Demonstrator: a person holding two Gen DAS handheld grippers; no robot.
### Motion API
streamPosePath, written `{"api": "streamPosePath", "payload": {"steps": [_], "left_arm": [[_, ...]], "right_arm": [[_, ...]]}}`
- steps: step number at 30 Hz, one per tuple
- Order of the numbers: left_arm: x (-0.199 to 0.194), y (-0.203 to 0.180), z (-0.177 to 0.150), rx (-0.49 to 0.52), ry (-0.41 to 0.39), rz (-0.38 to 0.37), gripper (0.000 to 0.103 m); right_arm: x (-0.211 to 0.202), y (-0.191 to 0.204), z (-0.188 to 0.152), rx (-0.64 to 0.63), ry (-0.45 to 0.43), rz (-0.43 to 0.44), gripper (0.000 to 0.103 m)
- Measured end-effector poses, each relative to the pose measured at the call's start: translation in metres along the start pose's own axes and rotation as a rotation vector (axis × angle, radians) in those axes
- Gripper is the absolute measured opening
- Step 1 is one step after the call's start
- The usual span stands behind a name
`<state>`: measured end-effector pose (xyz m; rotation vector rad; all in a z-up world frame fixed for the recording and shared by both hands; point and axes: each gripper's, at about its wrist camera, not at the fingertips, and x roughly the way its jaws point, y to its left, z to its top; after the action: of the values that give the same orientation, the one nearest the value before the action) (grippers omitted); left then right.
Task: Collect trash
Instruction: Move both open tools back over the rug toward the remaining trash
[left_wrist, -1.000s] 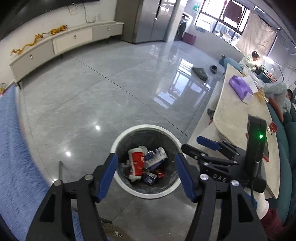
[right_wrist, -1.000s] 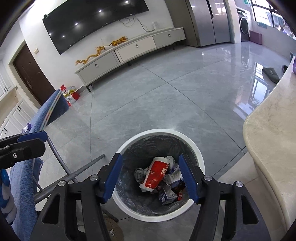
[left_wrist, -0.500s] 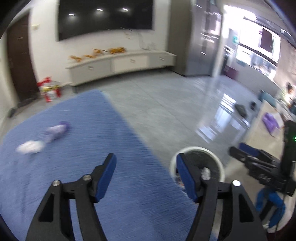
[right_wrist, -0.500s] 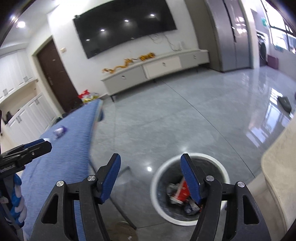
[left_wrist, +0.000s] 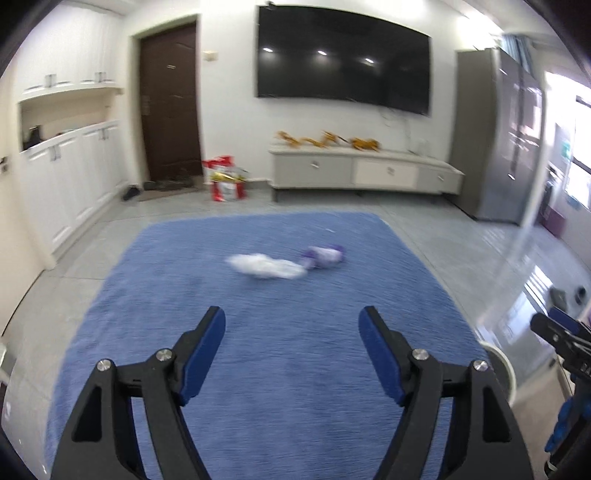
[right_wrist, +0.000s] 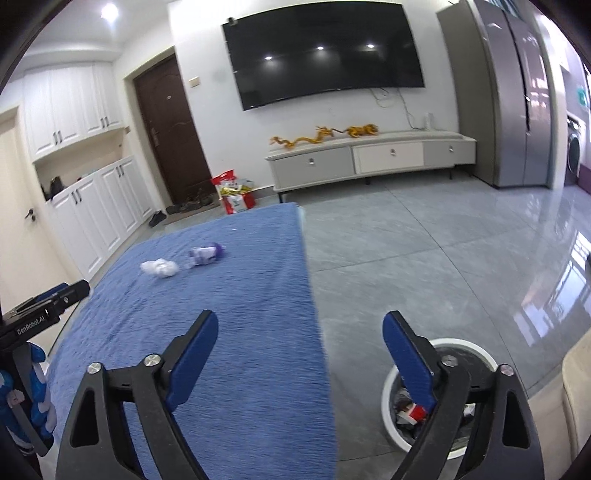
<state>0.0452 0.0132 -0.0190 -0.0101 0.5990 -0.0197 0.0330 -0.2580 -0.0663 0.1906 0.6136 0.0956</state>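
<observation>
A white wad (left_wrist: 266, 266) and a purple-labelled bottle (left_wrist: 325, 255), both blurred, lie touching on the blue worktop (left_wrist: 258, 369), well ahead of the left tool (left_wrist: 291, 356); its jaws, just opening, stand wide and empty; the right tool (right_wrist: 299, 360) likewise, its right finger hiding part of the bin (right_wrist: 476, 350) beneath.

Blue cloth (left_wrist: 258, 369), white wad (left_wrist: 264, 266), purple-labelled bottle (left_wrist: 325, 254).

"GenRobot.AI" on left claw (right_wrist: 68, 291) body (white lettering, seemingly).
</observation>
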Motion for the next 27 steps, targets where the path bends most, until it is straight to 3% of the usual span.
{"api": "streamPosePath", "payload": {"steps": [6,19,27], "left_arm": [[-0.025,0.043,-0.003,-0.073,-0.049,0.03,0.073],[-0.075,0.148,-0.021,-0.215,-0.085,0.083,0.074],[-0.094,0.199,-0.028,-0.264,-0.114,0.161,0.074]], "right_arm": [[-0.007,0.043,0.007,-0.055,-0.001,0.0,0.099],[-0.031,0.129,0.038,-0.176,-0.041,-0.011,0.1],[-0.03,0.176,0.048,-0.225,-0.058,0.019,0.1]]}}
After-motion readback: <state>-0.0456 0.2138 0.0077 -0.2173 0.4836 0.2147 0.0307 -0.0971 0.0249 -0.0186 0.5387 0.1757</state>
